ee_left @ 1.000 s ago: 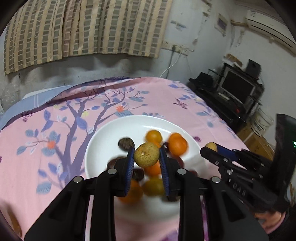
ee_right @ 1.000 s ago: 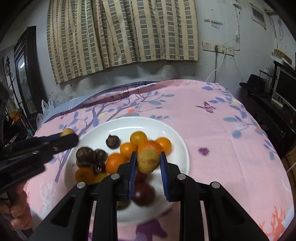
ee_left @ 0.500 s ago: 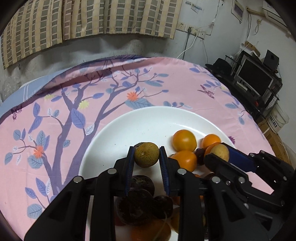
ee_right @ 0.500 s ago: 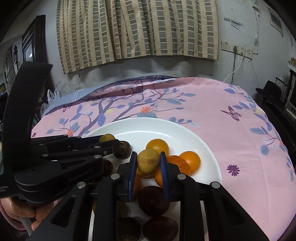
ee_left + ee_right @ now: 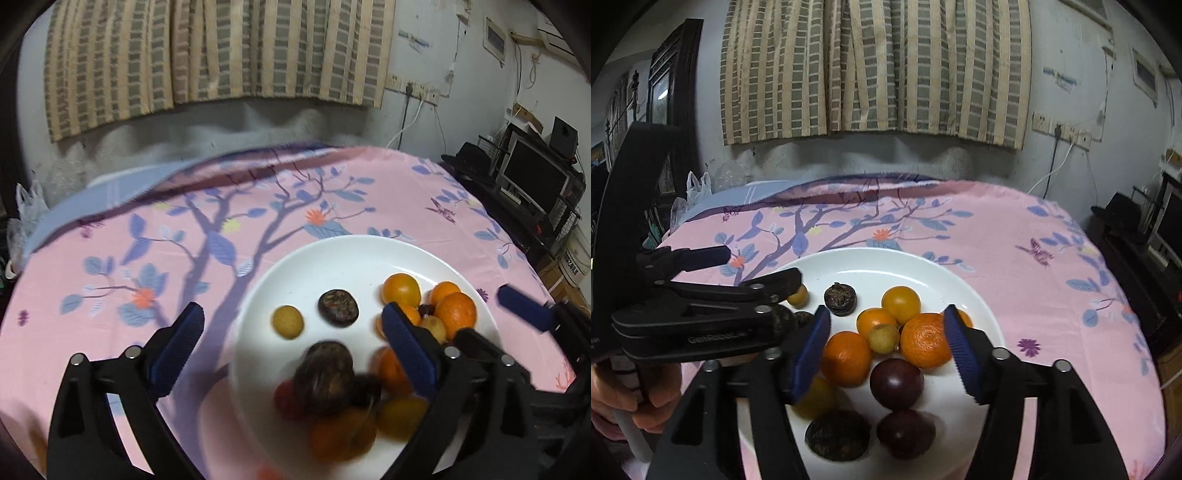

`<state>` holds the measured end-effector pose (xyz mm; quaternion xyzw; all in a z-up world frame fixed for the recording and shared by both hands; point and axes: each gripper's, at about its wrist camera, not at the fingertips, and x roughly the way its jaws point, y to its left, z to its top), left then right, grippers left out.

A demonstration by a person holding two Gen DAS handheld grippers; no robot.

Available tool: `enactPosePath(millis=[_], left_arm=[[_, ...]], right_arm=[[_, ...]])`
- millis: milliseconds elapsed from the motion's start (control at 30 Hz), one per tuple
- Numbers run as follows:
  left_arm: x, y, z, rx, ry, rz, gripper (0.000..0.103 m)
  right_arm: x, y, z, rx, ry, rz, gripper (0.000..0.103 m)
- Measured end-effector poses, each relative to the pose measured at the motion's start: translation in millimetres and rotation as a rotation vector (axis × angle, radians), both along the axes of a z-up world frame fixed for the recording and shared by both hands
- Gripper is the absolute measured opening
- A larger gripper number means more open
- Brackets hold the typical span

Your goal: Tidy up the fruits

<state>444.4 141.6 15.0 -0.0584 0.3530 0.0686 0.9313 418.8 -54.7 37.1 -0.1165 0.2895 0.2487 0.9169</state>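
A white plate (image 5: pixel 354 254) (image 5: pixel 886 262) on the pink floral cloth holds several fruits. My left gripper (image 5: pixel 291 332) is open and empty above the plate's left side. A small tan fruit (image 5: pixel 287 321) lies on the plate between its fingers, beside a dark wrinkled fruit (image 5: pixel 338 304). My right gripper (image 5: pixel 886 343) is open and empty over the pile. Another small tan fruit (image 5: pixel 883 338) rests among the oranges (image 5: pixel 925 339) between its fingers. Dark purple fruits (image 5: pixel 895 384) lie nearer. The left gripper also shows in the right wrist view (image 5: pixel 761 273), and the right gripper's fingertip (image 5: pixel 524 310) in the left wrist view.
The pink cloth (image 5: pixel 1034 236) covers a round table; its edge falls off at the right. A dark stand with a monitor (image 5: pixel 535 181) is at the right. A curtained wall is behind, and a plastic bag (image 5: pixel 698 184) at the far left.
Both grippers have opened and let go of their tan fruits, which now lie on the plate. The left gripper has drawn back and leftward; the right has drawn back slightly.
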Motion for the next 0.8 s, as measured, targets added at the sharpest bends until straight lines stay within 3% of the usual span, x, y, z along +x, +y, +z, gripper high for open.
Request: enactPosePath(millis=[167, 433, 700, 800], left_arm=[[-52.5, -4.8, 15.7, 0.033, -0.002, -0.015, 0.098], [-141.8, -26.8, 15.7, 0.049, -0.004, -0.049, 0.098], [-199.9, -48.4, 2.3, 0.066, 0.004, -0.075, 0.098], [-217.3, -55.3, -7.6, 0.090, -0.003, -0.081, 0.098]], right_arm=[[-43.1, -19.7, 11.2, -0.002, -0.012, 0.010, 0.083], [-99.4, -61.5, -7.9, -0.008, 0.011, -0.043, 0.086], [-134.8, -91.0, -35.8, 0.014, 0.062, -0.070, 0.089], [-152.6, -93.7, -38.7, 0.007, 0.040, -0.071, 0.089]])
